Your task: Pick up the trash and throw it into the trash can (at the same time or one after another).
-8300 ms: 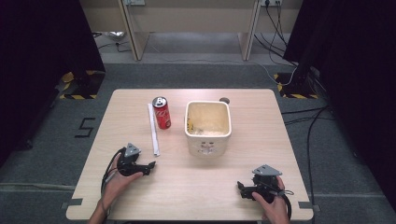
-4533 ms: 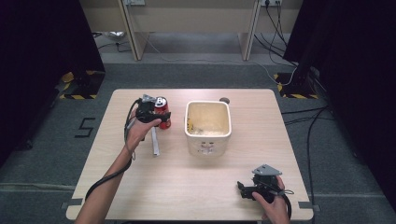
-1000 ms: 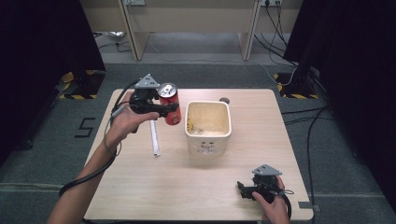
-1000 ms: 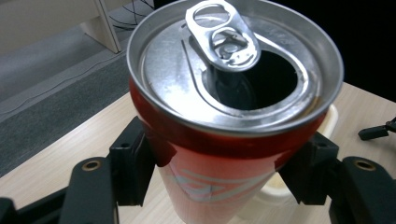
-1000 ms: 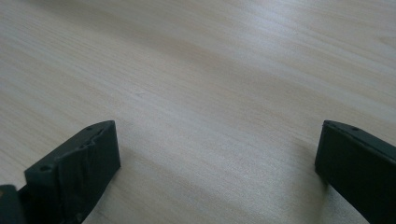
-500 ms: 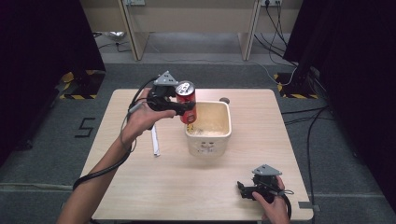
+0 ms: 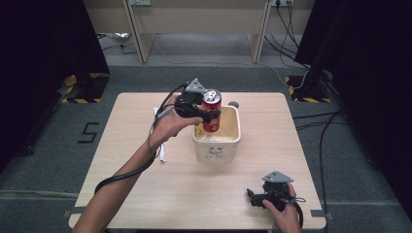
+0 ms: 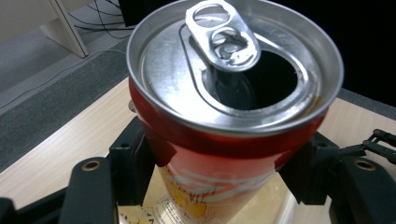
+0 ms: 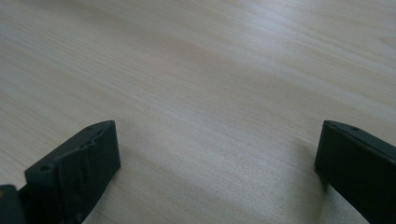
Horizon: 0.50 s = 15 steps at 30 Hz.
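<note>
- spreading across the middle of the high view: wooden table [image 7: 145, 194].
- sitting at frame centre: cream tub [image 7: 217, 141], mouth up.
- hovering over the tub's upper-left rim: red can [image 7: 211, 111], opened, upright.
- clamping both jaws on the can's sides, part-way open: left gripper [image 7: 204, 115].
- resting at lower right, jaws spread wide, gripping nothing: right gripper [image 7: 252, 196].
- carrying the can to the tub, by judgement; next calling for centring, lowering, then releasing.

Red can [image 7: 211, 116] with silver top, cream tub [image 7: 228, 141], pale wood table [image 7: 204, 194].
</note>
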{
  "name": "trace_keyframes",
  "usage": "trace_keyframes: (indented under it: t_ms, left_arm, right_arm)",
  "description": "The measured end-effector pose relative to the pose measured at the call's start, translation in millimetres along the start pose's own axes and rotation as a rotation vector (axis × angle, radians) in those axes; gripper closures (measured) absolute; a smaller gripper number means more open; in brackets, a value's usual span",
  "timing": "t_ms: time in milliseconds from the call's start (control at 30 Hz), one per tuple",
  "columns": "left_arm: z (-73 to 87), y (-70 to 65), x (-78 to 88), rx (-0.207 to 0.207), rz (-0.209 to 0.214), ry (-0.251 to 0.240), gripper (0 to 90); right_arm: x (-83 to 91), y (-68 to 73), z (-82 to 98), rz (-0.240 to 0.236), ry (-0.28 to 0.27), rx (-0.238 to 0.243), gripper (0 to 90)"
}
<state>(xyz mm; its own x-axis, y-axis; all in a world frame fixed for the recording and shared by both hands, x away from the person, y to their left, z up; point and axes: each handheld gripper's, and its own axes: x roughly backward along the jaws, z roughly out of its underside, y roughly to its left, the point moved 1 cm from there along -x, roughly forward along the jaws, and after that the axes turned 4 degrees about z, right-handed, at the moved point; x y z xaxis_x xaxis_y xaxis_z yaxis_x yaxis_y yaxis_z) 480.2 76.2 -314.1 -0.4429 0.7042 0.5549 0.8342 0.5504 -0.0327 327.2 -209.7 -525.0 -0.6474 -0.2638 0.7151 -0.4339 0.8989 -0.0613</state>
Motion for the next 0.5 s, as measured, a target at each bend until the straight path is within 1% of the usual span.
trace_keyframes:
  t_ms: [67, 133, 167, 233, 367, 500]
  left_arm:
    - [1.1, 1.2, -4.8, 0.009, 0.000, 0.001, 34.2]
    - [3.3, 2.8, -10.5, 0.019, -0.010, 0.003, 34.2]
    - [4.5, 2.8, -13.1, 0.018, -0.014, 0.009, 34.2]
    - [7.1, 1.9, -20.0, 0.025, -0.006, 0.018, 34.2]
    - [10.3, 0.7, -29.8, 0.019, -0.009, 0.034, 34.1]
    - [14.2, 0.8, -34.4, 0.023, -0.009, 0.038, 34.1]
  right_arm:
    - [0.0, 0.0, 0.0, 0.000, 0.000, 0.000, 0.2]
    - [0.0, 0.0, 0.0, 0.000, 0.000, 0.000, 0.3]
    - [0.0, 0.0, 0.0, 0.000, 0.000, 0.000, 0.3]
    - [0.0, 0.0, 0.0, 0.000, 0.000, 0.000, 0.2]
    - [0.0, 0.0, 0.0, 0.000, 0.000, 0.000, 0.3]
    - [0.0, 0.0, 0.0, 0.000, 0.000, 0.000, 0.3]
